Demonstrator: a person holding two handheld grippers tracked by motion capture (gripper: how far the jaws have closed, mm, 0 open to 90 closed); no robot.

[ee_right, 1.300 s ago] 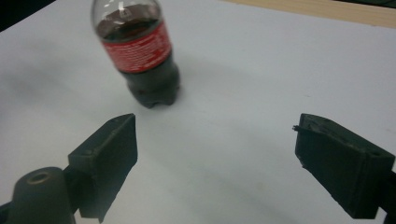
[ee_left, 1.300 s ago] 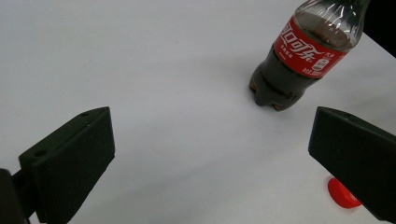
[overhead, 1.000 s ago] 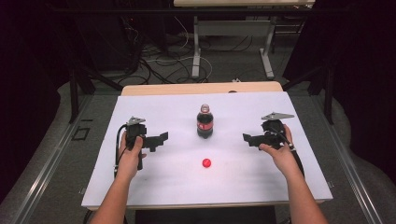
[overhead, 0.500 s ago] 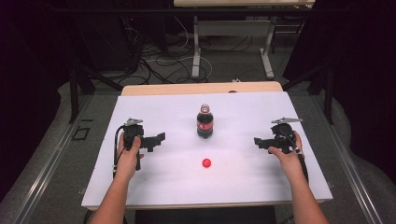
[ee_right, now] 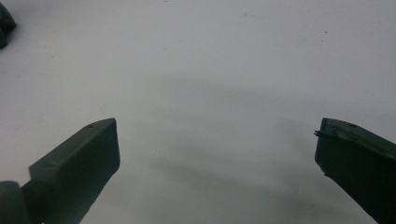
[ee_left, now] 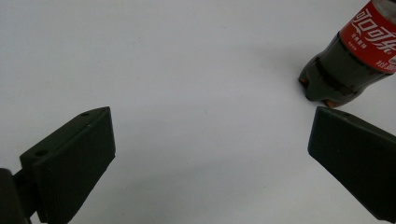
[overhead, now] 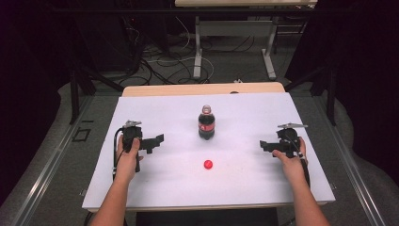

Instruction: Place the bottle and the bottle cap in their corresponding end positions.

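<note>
Table (overhead: 155,108): white top, everything placed off the bottle.

Bottle (overhead: 206,123): cola, red label, upright at mid-table, a bit toward the far edge. Long axis vertical. No cap on the neck as far as I can tell from the high view; too small to be sure.

Left gripper (overhead: 158,140): left of the bottle, slightly nearer the person, apart from it. Jaws spread wide, nothing between them. In the left gripper view the bottle (ee_left: 348,65) sits up and to the right, just past the right-hand jaw tip, so the gripper's line passes beside the bottle, not at it.

Right gripper (overhead: 264,145): right of the bottle, nearer the person, well apart. Jaws also wide, holding nothing. In the right gripper view (ee_right: 215,154) there is bare table between the jaws and a dark scrap at the top left corner that may be the bottle's base; can't confirm.

Cap (overhead: 207,164): small red round thing, looks like the bottle's cap, lying straight in front of the bottle on the person's side, apart from it, roughly midway between the grippers.

Judgement: left gripper is the closer one to the bottle. Side grab on the body needs it to swing toward its right-hand jaw, then go forward. Cap is about equal reach for both.
</note>
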